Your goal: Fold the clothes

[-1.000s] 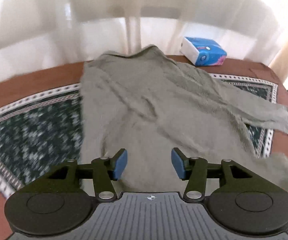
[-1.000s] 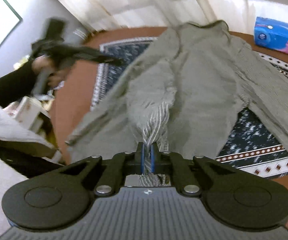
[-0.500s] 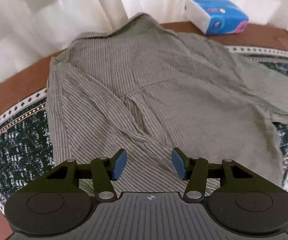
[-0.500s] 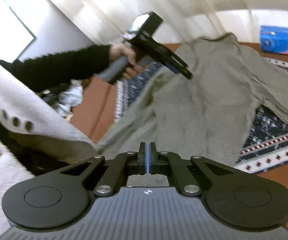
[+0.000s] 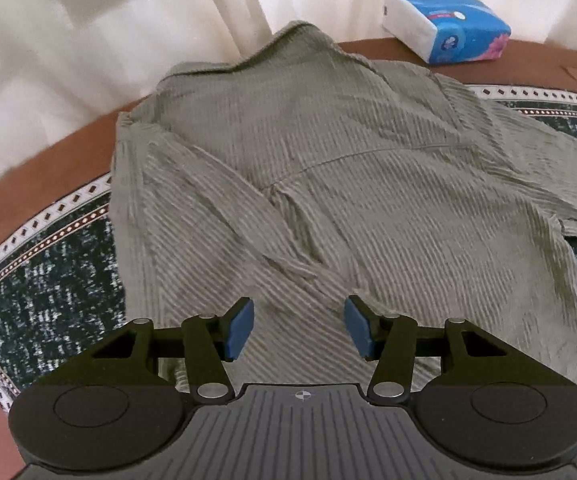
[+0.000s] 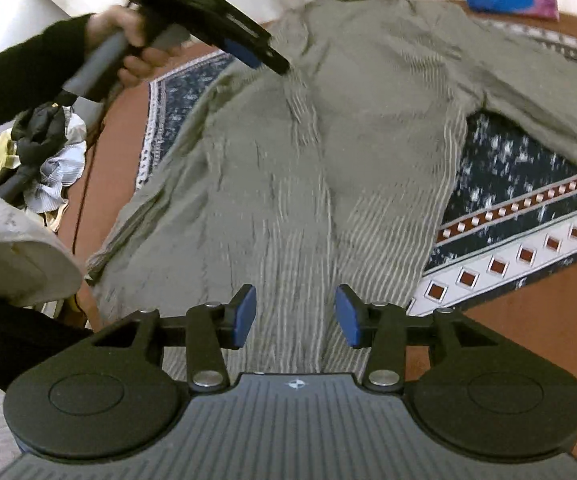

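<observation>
Grey-green striped shirt (image 5: pixel 348 184) lies spread w/ wrinkles on the patterned mat (image 5: pixel 40 292) atop a brown table (image 6: pixel 536 344), collar at far edge. Left gripper (image 5: pixel 298 330) hovers over the shirt, fingers apart, nothing held. Right gripper (image 6: pixel 294 316) above the hem, also spread & empty. Blue tissue pack (image 5: pixel 444 24) near the collar.

- Shirt (image 5: pixel 368 184): olive-grey, fine pale stripes.
- Rug (image 5: pixel 48 280): dark blue, white flecks, white border with red-brown diamonds.
- Tissue pack (image 5: pixel 448 28): blue and white, pink patch.
- Gripper pads (image 6: pixel 244 316): blue.
</observation>
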The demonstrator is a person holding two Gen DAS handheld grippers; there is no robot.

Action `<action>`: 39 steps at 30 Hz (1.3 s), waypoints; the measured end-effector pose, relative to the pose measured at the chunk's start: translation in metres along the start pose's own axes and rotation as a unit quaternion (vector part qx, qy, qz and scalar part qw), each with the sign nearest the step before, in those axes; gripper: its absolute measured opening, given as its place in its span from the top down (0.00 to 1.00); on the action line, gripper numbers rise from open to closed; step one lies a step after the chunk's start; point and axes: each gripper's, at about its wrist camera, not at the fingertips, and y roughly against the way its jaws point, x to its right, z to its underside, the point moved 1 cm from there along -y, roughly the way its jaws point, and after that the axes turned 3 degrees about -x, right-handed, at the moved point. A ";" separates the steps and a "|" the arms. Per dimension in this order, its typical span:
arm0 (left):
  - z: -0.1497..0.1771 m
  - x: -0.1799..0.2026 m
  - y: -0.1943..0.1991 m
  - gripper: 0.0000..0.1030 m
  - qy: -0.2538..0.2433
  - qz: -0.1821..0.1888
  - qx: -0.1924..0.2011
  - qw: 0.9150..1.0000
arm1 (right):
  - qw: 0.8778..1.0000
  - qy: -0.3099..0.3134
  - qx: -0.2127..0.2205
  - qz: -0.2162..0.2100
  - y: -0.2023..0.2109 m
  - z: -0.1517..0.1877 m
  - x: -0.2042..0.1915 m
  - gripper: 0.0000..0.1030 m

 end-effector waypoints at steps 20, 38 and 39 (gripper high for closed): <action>-0.007 0.014 0.007 0.33 0.032 0.033 -0.028 0.999 | 0.991 0.036 0.032 -0.127 0.016 -0.012 -0.063 0.98; -0.025 0.006 0.025 1.00 0.013 0.110 0.023 0.994 | 0.987 0.044 0.089 -0.127 0.050 -0.026 -0.085 0.98; -0.026 0.000 0.034 1.00 0.010 0.124 0.036 0.992 | 0.986 0.051 0.093 -0.129 0.052 -0.029 -0.091 0.98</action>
